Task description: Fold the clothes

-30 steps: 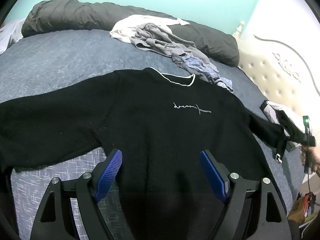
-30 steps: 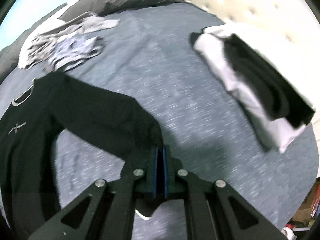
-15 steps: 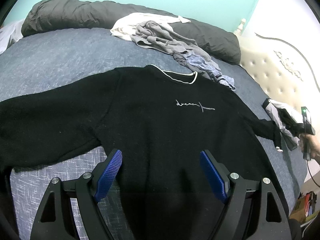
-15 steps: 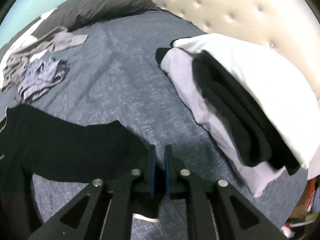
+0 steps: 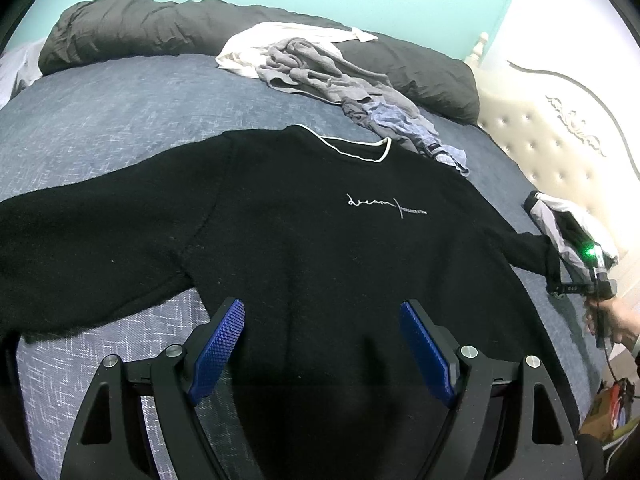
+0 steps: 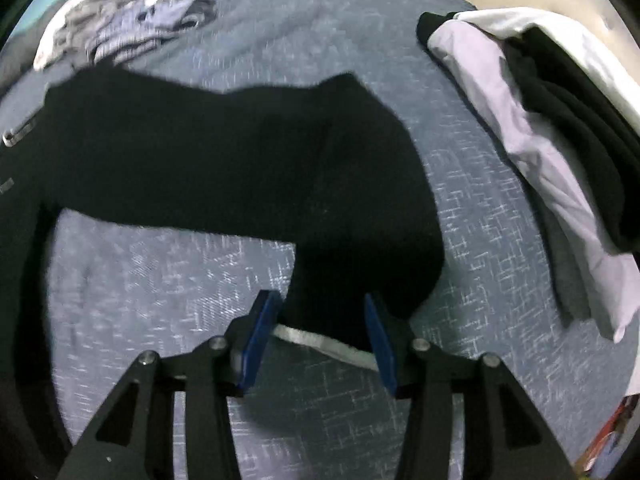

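A black sweater (image 5: 312, 240) with white chest lettering lies face up and spread flat on the blue bed (image 5: 120, 108). My left gripper (image 5: 322, 344) is open and empty, hovering over the sweater's lower body. In the right wrist view the sweater's sleeve (image 6: 248, 168) lies stretched across the bed. Its white-edged cuff (image 6: 320, 340) rests between the blue pads of my right gripper (image 6: 320, 320), which is open. The right gripper also shows at the sleeve end in the left wrist view (image 5: 576, 288).
A pile of unfolded grey, white and blue clothes (image 5: 328, 76) lies near the dark pillows (image 5: 160, 32). A stack of folded white and black clothes (image 6: 560, 128) sits by the tufted headboard (image 5: 560, 148), right of the sleeve.
My right gripper held the sleeve cuff shut, drew the sleeve outward, then opened; the cuff now lies between its pads. The left gripper has barely moved.
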Demonstrator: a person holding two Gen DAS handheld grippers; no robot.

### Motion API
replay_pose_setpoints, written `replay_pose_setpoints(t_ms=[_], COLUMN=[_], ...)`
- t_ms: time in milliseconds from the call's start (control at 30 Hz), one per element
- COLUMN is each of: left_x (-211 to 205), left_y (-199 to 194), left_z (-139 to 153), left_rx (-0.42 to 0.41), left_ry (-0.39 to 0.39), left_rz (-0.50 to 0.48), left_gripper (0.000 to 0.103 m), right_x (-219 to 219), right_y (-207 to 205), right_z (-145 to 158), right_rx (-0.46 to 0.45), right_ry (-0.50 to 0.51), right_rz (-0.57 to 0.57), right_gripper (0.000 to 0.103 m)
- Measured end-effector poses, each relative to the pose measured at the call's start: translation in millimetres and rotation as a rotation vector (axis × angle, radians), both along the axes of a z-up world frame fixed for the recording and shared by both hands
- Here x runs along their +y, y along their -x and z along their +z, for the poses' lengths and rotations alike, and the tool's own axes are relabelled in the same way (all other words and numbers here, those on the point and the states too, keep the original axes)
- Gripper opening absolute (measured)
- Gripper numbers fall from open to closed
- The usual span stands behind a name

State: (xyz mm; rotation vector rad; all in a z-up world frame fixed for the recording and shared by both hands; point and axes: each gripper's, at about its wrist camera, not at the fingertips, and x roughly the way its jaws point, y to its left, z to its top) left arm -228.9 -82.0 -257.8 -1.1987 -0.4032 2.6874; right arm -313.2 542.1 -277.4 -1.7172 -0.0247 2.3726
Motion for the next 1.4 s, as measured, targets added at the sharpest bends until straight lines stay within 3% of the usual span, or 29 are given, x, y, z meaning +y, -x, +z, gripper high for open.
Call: replay_pose_setpoints(t_ms=[100,133,300,433,733,800,967,1100,1333,1400], left_x=[0,1,3,1,3,2,0,-6,-37,-46], left_y=[1,1,-1,-2,1,1,2,-2,-25,-32], left_z=[-2,-2,-2,-2,-4,-5,-5,0,15,20], left_rx=[-0.006,-0.007,-0.006,-0.005,-0.013,-0.014,-0.019,-0.018,-0.039,-0.045], left_ry=[-0.003,-0.003,0.002,0.005,0.025,0.026,0.016,0.015,0.007,0.005], left_rz=[-0.002,-0.003,-0.006,0.003,-0.004,-0.001,0.001,0.014,0.076,0.093], left_gripper=[0.083,0.083,0.083,0.083,0.083,0.083,0.083,0.083,0.083,0.083], right_x=[7,9,44,75,94,96,97,87,30,5], right_y=[-3,-3,-15,-22,11,14,10,-4,-30,-36], right_z=[4,5,46,70,68,65,68,80,99,102], right_rx=[0.023,0.031,0.170,0.226,0.149,0.120,0.113,0.150,0.243,0.266], right_ry=[-0.022,-0.030,-0.112,-0.181,-0.329,-0.356,-0.396,-0.355,-0.087,-0.011], right_rz=[-0.015,-0.020,-0.120,-0.217,-0.225,-0.230,-0.258,-0.249,-0.175,-0.137], right_gripper=[0.010,0.008,0.007,0.007,0.007,0.015,0.019,0.030,0.031,0.043])
